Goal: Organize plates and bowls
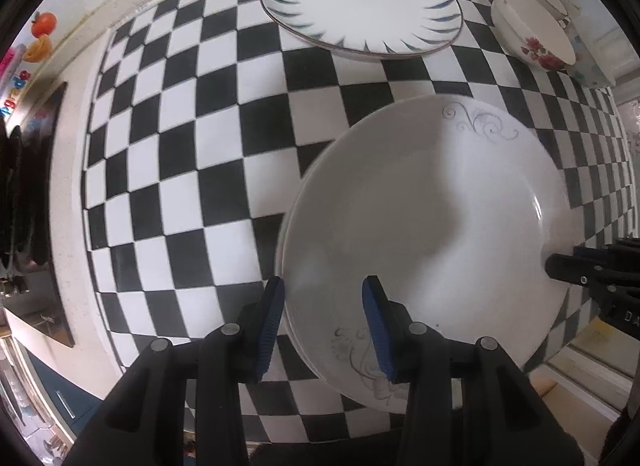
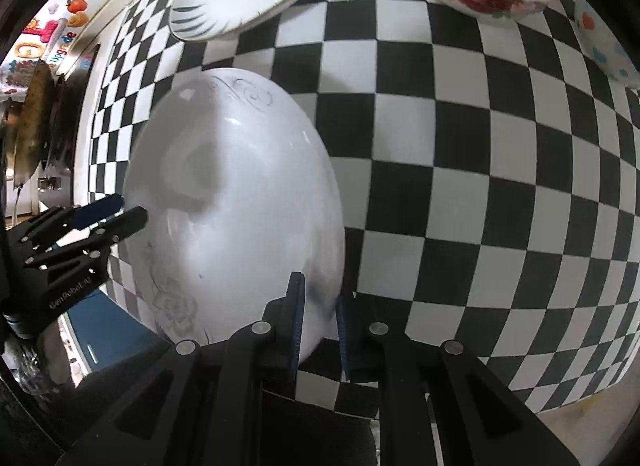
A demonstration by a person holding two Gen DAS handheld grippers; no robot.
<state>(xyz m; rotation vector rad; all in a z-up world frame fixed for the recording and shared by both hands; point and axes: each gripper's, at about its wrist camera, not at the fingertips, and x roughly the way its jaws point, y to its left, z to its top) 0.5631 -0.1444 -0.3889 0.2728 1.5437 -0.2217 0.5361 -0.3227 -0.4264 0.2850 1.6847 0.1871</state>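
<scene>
White scroll-patterned plate (image 1: pixel 432 225) sat on checkered cloth (image 1: pixel 192 169), its rim between both grippers' fingers. Left gripper (image 1: pixel 324 322) straddled near rim, unclosed; right gripper (image 2: pixel 320 318) clamped opposite rim.

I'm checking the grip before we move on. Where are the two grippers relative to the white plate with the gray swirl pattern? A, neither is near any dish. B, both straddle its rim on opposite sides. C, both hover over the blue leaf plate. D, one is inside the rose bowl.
B: the left gripper straddles the near rim of the swirl plate, and the right gripper straddles the opposite rim.
</scene>
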